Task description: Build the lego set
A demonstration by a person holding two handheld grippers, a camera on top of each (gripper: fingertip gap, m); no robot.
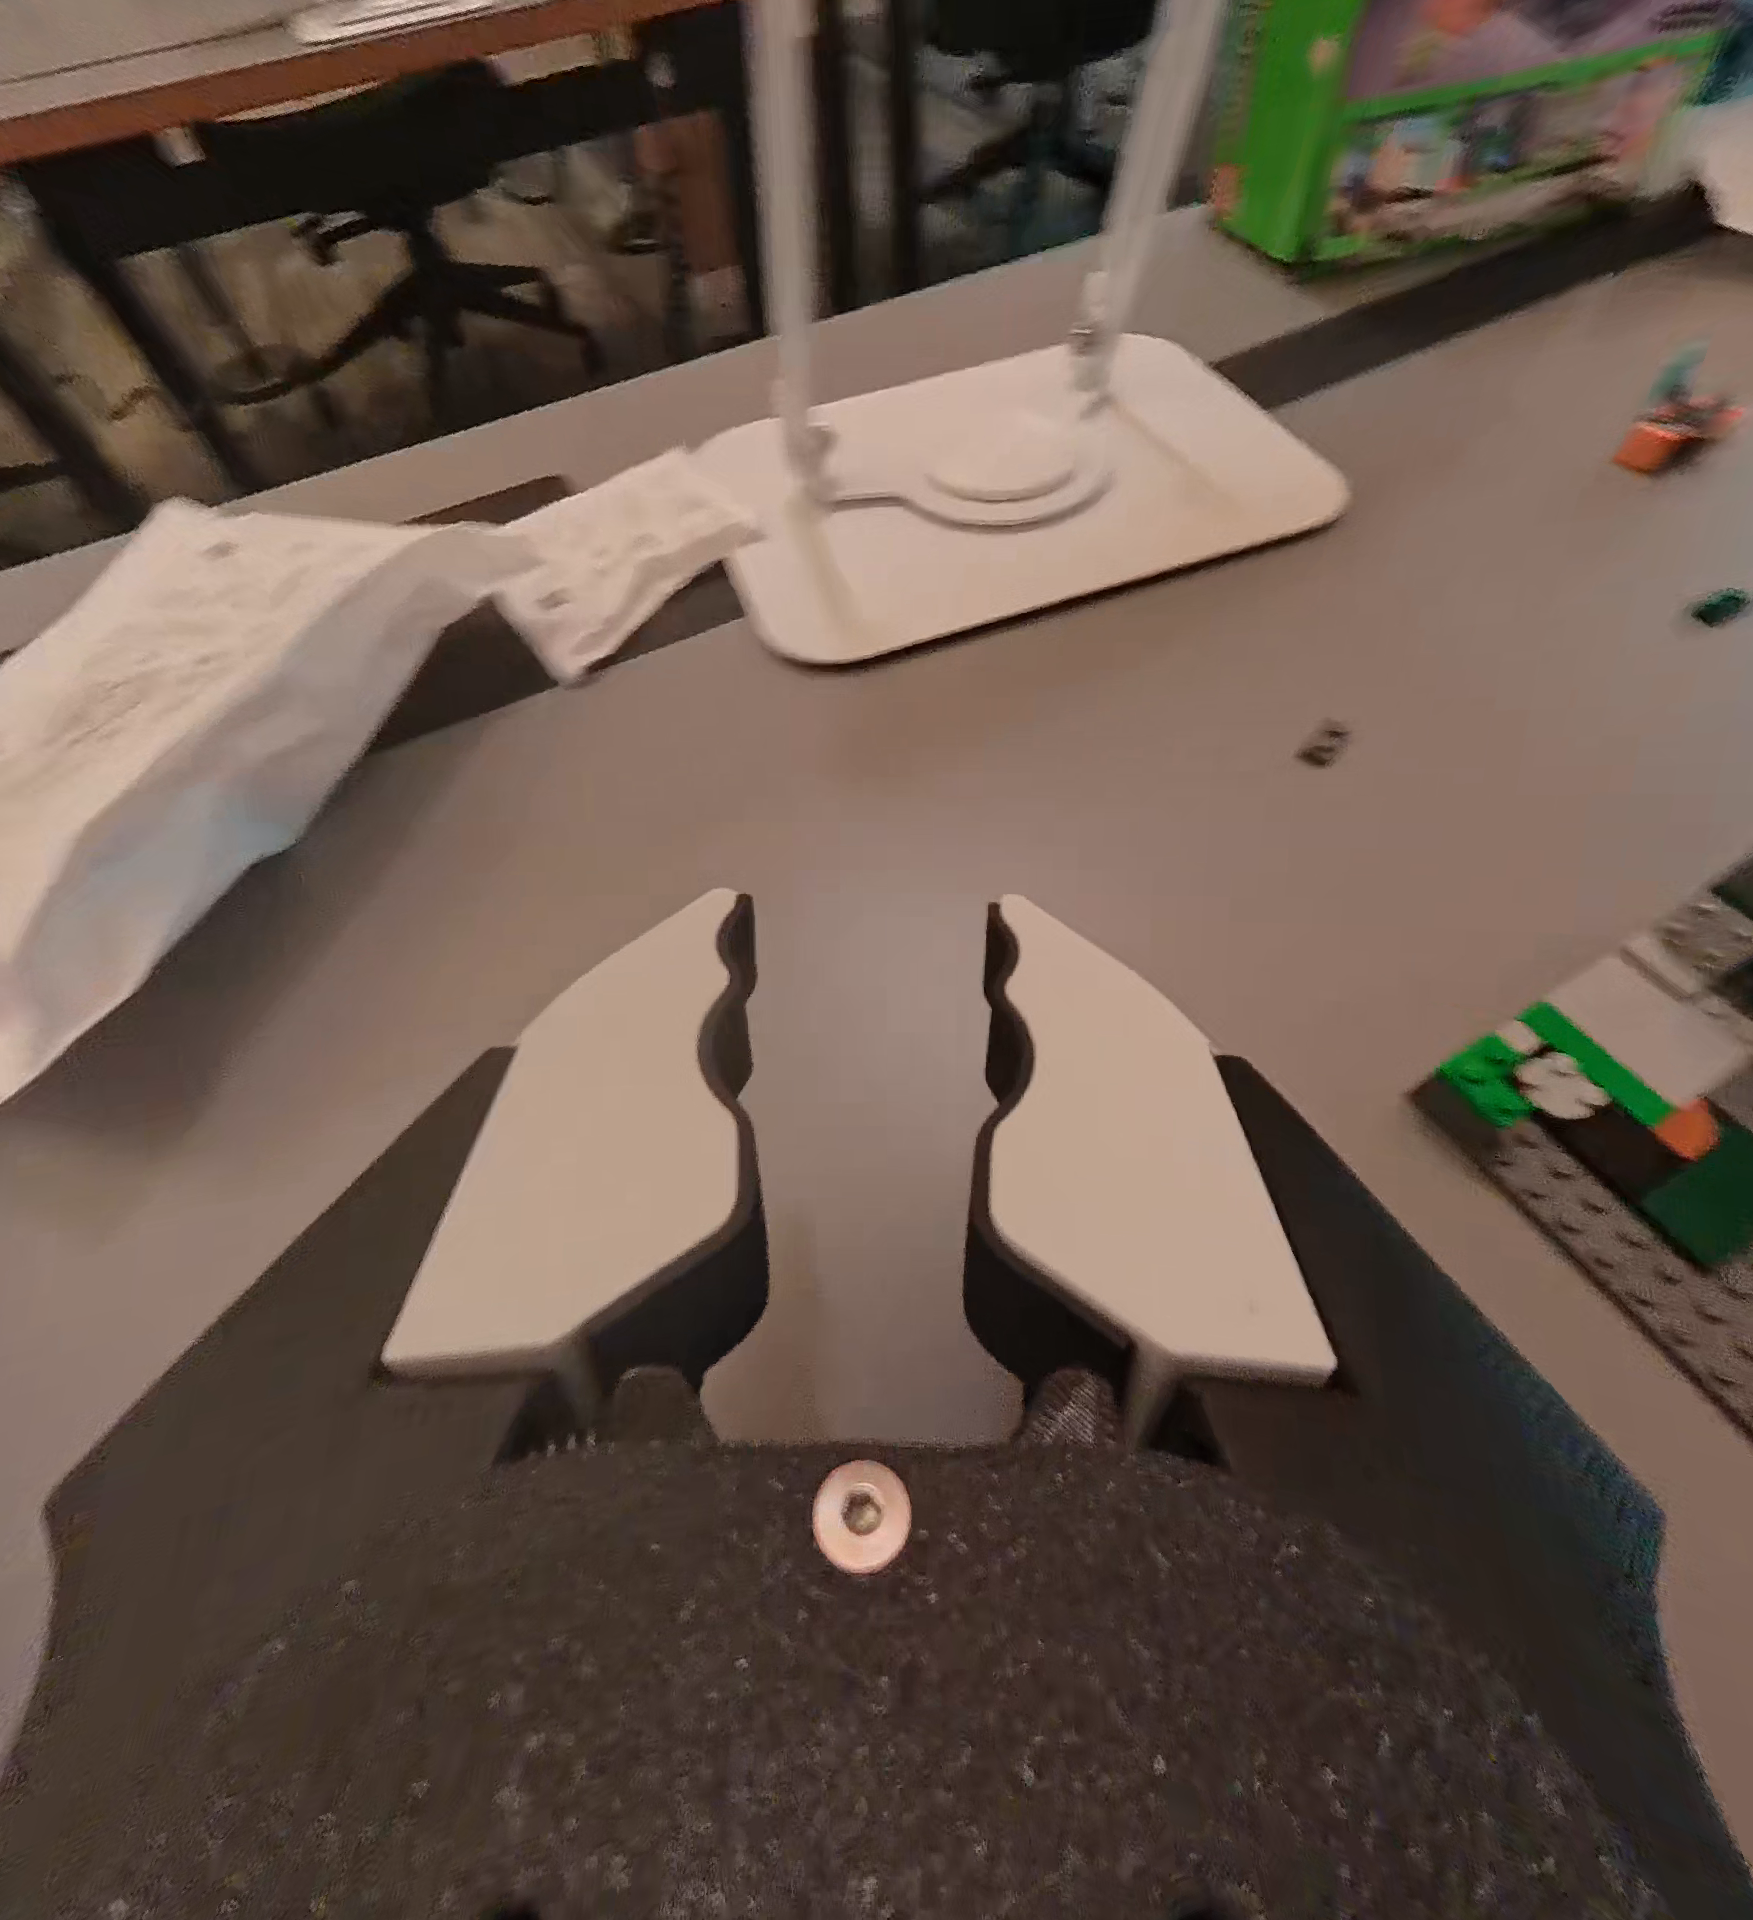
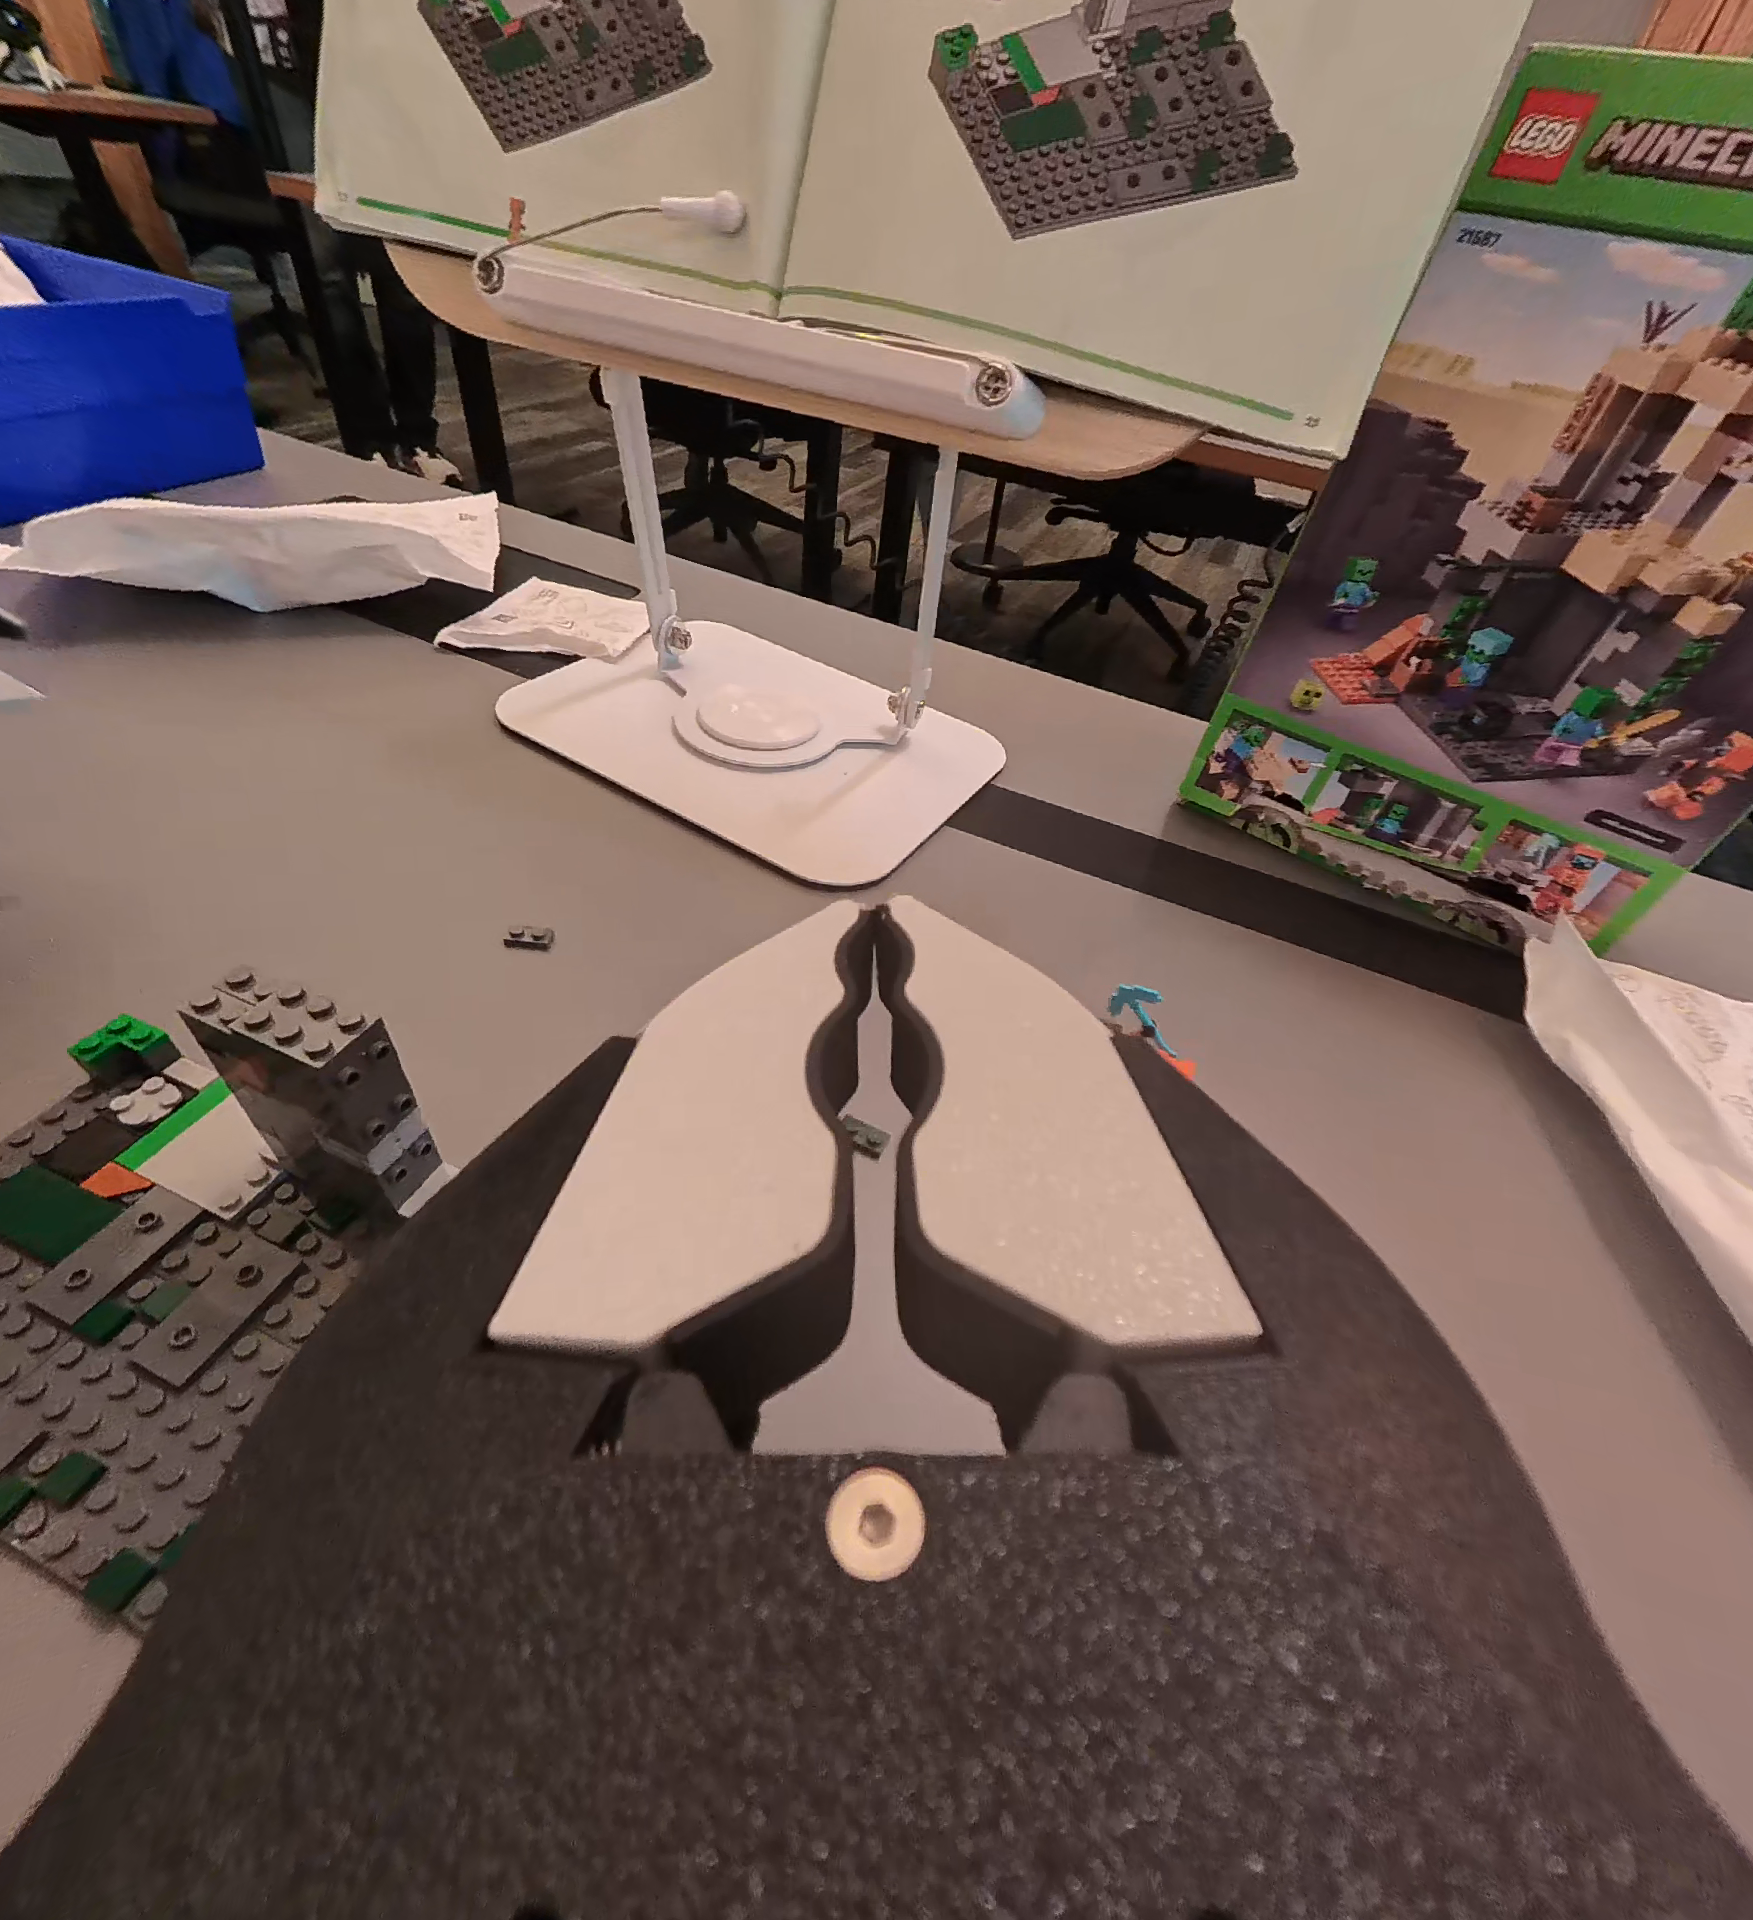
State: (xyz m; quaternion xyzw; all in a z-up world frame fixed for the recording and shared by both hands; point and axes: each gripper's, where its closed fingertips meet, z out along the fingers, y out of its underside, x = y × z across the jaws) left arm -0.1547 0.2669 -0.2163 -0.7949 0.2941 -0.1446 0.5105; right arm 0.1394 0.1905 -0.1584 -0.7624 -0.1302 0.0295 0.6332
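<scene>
On the grey table (image 2: 1267,1091), the right gripper (image 2: 878,914) has its tips pressed together with nothing held, and the left gripper (image 1: 867,914) is wide open and empty. I think one should open over a small dark piece (image 2: 529,937) and pinch it gently. Left of it sits the bumpy grey lego base (image 2: 124,1351) with green patches and a little grey tower
</scene>
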